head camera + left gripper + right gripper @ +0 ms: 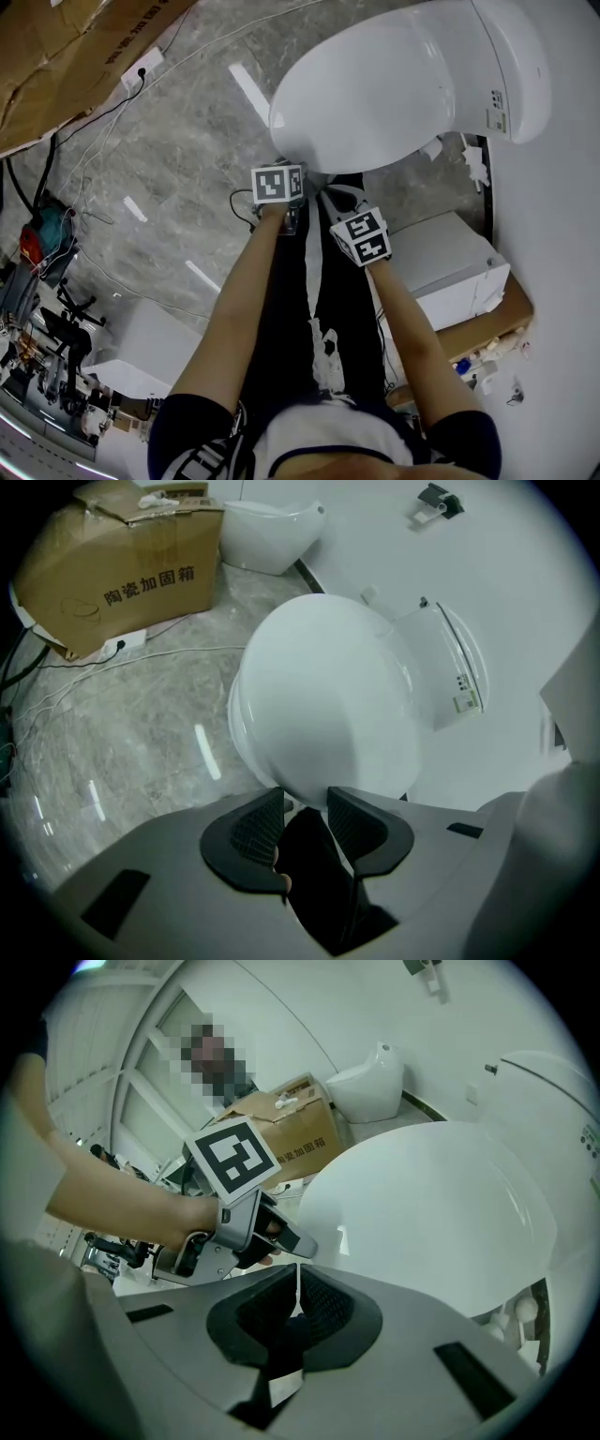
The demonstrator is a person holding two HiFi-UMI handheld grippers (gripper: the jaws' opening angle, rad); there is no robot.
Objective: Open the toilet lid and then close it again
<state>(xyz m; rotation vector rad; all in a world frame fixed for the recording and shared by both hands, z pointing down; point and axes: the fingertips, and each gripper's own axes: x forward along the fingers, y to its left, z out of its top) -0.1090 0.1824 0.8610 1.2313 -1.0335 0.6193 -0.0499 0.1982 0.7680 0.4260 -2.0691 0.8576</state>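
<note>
I see the toilet lid (375,89) down, closed on the toilet (514,66). Left gripper (306,806) is partly open, the lid's front rim right at its tips; contact unclear. Right gripper (298,1290) is closed and empty, just beside the left one at the lid's front edge.

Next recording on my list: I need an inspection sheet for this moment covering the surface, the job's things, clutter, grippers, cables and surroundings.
Surface: glossy grey marbled floor.
Job's things: white toilet; its lid is down.
Clutter: printed cardboard box; second white ceramic fixture against the wall; white carton beside the toilet.
Grippers: left gripper open, tips at the lid's front edge, contact unclear; right gripper shut, nothing between its jaws, beside the left one near the lid.
Cables: white cables loose across the floor; power strip by the box.
Surroundings: white wall; a person stands in the background.
</note>
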